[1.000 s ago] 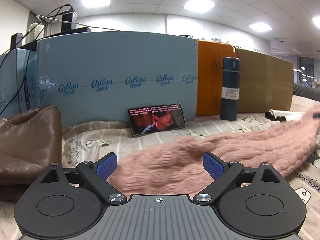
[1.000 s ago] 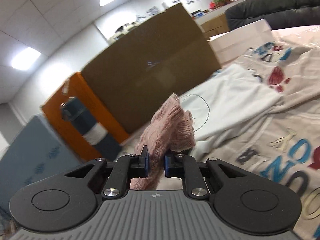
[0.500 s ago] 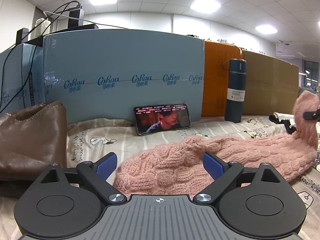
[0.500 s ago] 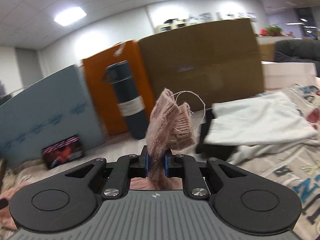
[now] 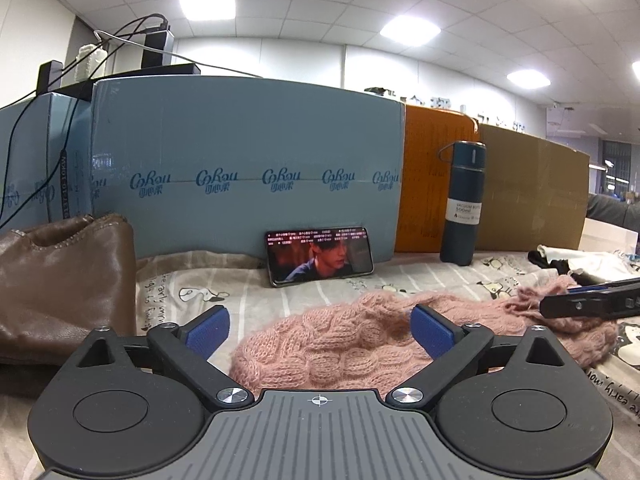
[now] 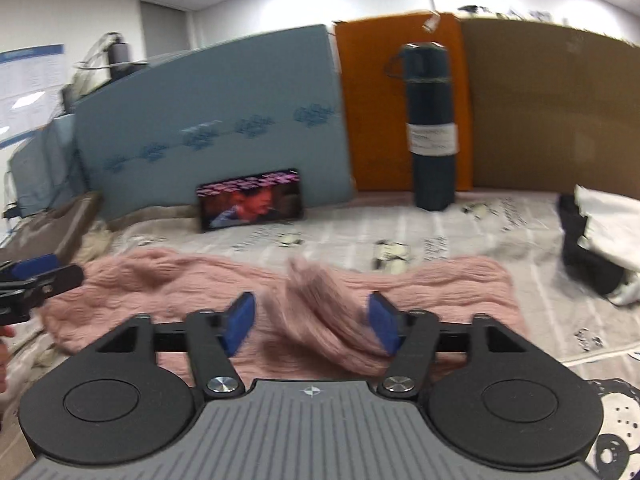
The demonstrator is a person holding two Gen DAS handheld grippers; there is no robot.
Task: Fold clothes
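Note:
A pink cable-knit scarf [image 5: 344, 344] lies in a long band on the printed bedsheet [image 5: 248, 284]; it also shows in the right wrist view [image 6: 180, 284]. My left gripper [image 5: 320, 326] is open and empty, with the scarf's left end between and beyond its blue pads. My right gripper [image 6: 312, 318] is open, and a folded-over end of the scarf [image 6: 320, 304] lies loose between its pads. The right gripper's fingers [image 5: 588, 304] show at the right of the left wrist view, over the scarf.
A phone [image 5: 318, 255] playing video leans on a blue foam board [image 5: 248, 168]. A dark flask [image 5: 462, 204] stands by orange [image 5: 434, 184] and brown boards. A brown leather bag [image 5: 60, 280] sits left. White and black clothes [image 6: 600, 240] lie right.
My right gripper carried the scarf's end leftward and down over the scarf, then opened and let it go. The scarf now lies doubled on the sheet. My left gripper stayed open.

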